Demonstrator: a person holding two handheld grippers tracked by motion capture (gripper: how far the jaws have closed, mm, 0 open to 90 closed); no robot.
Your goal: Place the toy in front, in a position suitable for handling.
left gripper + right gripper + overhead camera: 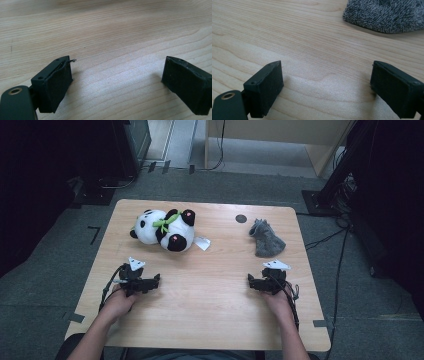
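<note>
a person sits at a pale wooden worktop [210,295] with a claw in each hand, both resting low near the front edge, well apart from each other. the left claw [156,281] is spread wide with nothing between its jaws; the right claw [251,281] is likewise spread and empty. the nearest thing to the left claw is a panda plush [164,230], lying on its side toward the far left of the worktop with a green ribbon at its neck and a white tag just beside it. a crumpled grey cloth [266,240] lies toward the far right, near the right claw but clear of it. judging by this, the work is at its opening step: nothing gripped, both claws poised. the next move likely calls for a forward reach, each claw to the item ahead of it, and a close on soft material that will give under the pads.

the high view gives the whole layout, plush and cloth together. the right claw's view [327,82] shows the cloth's looped weave [384,15] up close; the left claw's view [117,80] shows bare wood grain ahead of its jaws.
</note>
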